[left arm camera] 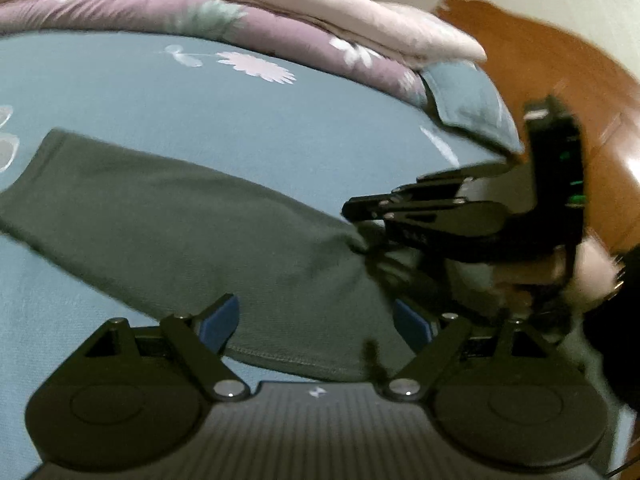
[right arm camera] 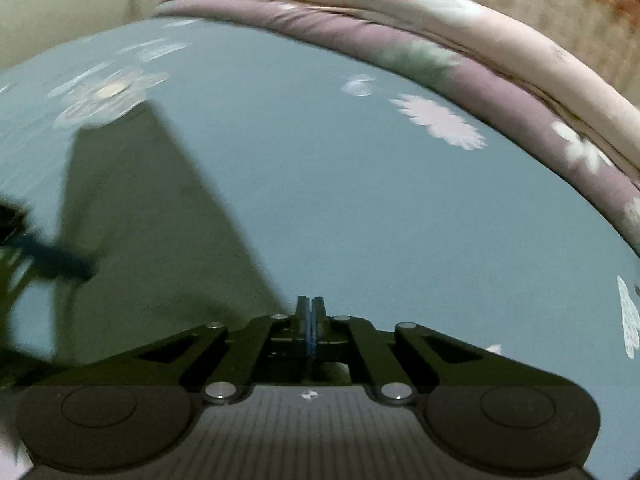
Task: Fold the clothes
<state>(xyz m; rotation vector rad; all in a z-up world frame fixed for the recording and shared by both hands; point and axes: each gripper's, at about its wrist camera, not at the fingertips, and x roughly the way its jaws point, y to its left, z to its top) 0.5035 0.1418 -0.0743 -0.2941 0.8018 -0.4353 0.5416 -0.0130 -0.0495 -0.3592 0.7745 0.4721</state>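
Note:
A dark olive-green garment [left arm camera: 168, 216] lies flat on a blue-grey floral bedsheet [left arm camera: 200, 92]. My left gripper [left arm camera: 316, 320] is open, its blue pads [left arm camera: 218, 322] on either side of the garment's near hem. My right gripper [left arm camera: 352, 210] shows in the left wrist view at the right, its tips at the garment's bunched right end. In the right wrist view the right gripper [right arm camera: 310, 310] is shut, pads pressed together; I see no cloth between them. The garment [right arm camera: 148, 216] lies to its left there, and the left gripper's finger [right arm camera: 52, 264] shows blurred at the left edge.
Folded quilts, mauve [left arm camera: 168, 16] and pink [right arm camera: 400, 4], are stacked along the far edge of the bed. A brown wooden headboard [left arm camera: 580, 92] stands at the right. A blue-grey pillow corner [left arm camera: 468, 96] lies beside the quilts. A pale wall [right arm camera: 60, 0] is behind.

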